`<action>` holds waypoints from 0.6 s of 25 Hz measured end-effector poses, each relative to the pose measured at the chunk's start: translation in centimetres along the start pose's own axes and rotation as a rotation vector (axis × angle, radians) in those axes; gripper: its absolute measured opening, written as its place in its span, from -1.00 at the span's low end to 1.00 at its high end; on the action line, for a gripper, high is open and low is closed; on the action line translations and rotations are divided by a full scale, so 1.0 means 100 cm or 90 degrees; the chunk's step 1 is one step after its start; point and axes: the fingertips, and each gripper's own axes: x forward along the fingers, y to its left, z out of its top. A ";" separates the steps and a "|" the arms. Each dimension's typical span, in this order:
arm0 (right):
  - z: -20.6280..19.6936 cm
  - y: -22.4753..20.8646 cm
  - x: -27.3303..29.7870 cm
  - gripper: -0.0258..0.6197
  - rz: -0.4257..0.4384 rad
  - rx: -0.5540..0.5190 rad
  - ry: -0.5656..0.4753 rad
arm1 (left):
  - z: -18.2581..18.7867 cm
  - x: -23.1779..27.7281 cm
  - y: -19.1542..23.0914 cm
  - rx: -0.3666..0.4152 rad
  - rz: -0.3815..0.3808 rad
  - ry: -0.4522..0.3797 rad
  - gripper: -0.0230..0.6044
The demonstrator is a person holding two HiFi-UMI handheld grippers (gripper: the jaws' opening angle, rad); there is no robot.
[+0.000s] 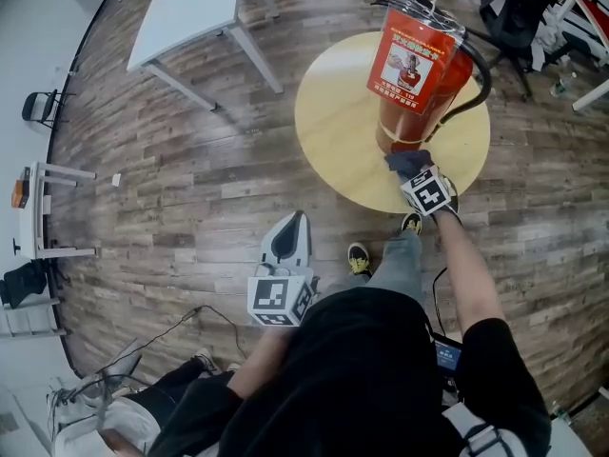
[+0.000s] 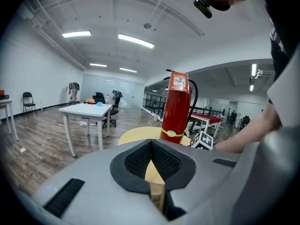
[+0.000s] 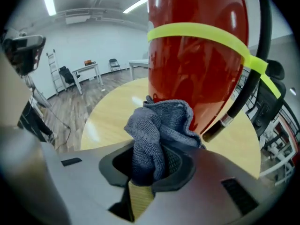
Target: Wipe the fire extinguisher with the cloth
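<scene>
Right claw (image 3: 149,163) closed on the grey cloth (image 3: 159,125), a soft bunch standing up from between the jaws and pressed against the lower body of the red fire extinguisher (image 3: 197,74) directly ahead of the claw, just above the round yellow desk (image 3: 108,116). Left claw (image 2: 151,146) shut with nothing inside, low and apart from the work, the extinguisher well ahead of it and a little to the right. Judged heavy and stiff, with smooth glossy metal, so likely slippery under the cloth and not easy to tip, yet tall. Better steadied high at the handle or the neck than at the round body, if needed. Cloth light and limp, best pinched deep at its middle. No open containers in view, and the contents of the extinguisher not visible.
</scene>
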 end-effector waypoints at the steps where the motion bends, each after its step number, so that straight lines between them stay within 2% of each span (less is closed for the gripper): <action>1: -0.007 -0.008 -0.006 -0.65 -0.004 -0.025 0.020 | 0.001 0.001 -0.001 0.000 0.001 -0.001 -0.88; 4: -0.021 -0.044 -0.018 -0.65 -0.059 -0.092 0.070 | 0.003 0.004 0.000 0.002 0.011 -0.002 -0.88; 8: -0.021 -0.082 -0.021 -0.65 -0.113 -0.149 0.087 | 0.001 0.008 -0.001 0.011 0.020 0.009 -0.87; 10: -0.023 -0.079 -0.019 -0.65 -0.106 -0.121 0.081 | 0.001 0.009 0.000 0.012 0.028 0.011 -0.88; 15: -0.016 -0.025 -0.011 -0.65 -0.078 0.060 0.018 | -0.001 0.009 0.006 0.008 0.052 0.015 -0.88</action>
